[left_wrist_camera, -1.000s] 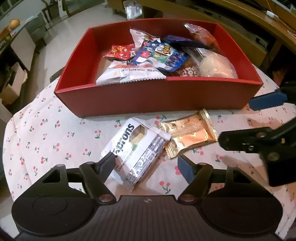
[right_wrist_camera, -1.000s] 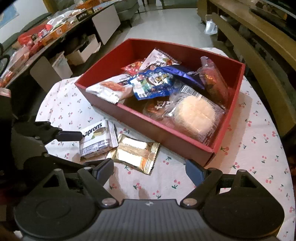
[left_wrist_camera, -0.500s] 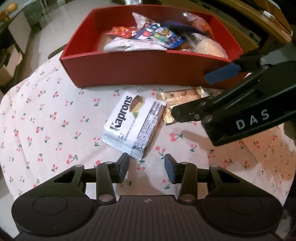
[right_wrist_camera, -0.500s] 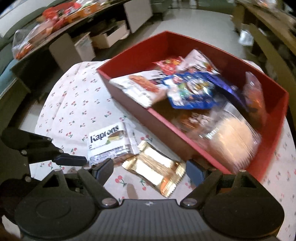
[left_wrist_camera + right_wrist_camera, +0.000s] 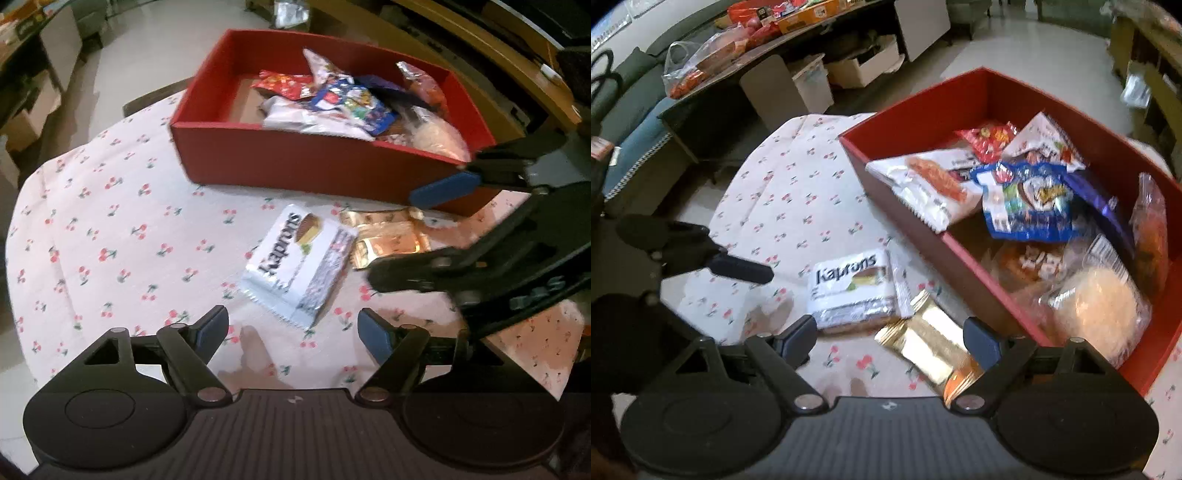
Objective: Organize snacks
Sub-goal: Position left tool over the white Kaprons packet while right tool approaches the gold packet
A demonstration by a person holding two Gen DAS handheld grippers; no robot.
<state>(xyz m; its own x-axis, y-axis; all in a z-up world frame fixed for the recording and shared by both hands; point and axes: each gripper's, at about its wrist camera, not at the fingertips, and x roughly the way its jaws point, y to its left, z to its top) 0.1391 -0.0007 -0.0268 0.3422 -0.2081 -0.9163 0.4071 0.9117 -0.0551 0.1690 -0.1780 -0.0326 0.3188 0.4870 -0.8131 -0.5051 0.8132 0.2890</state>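
Observation:
A white Kaprons packet lies on the cherry-print cloth, with a gold packet beside it to the right, both in front of the red box. The box holds several snack packets. My left gripper is open and empty, just short of the Kaprons packet. My right gripper is open, low over the gold packet, with the Kaprons packet just ahead to the left. The right gripper also shows in the left wrist view, over the gold packet.
The round table's cloth falls away at the left edge. A long side table with bags and cardboard boxes stands beyond. A wooden bench runs behind the red box.
My left gripper has opened wider and drawn back to the left. My right gripper has moved lower and closer over the gold packet.

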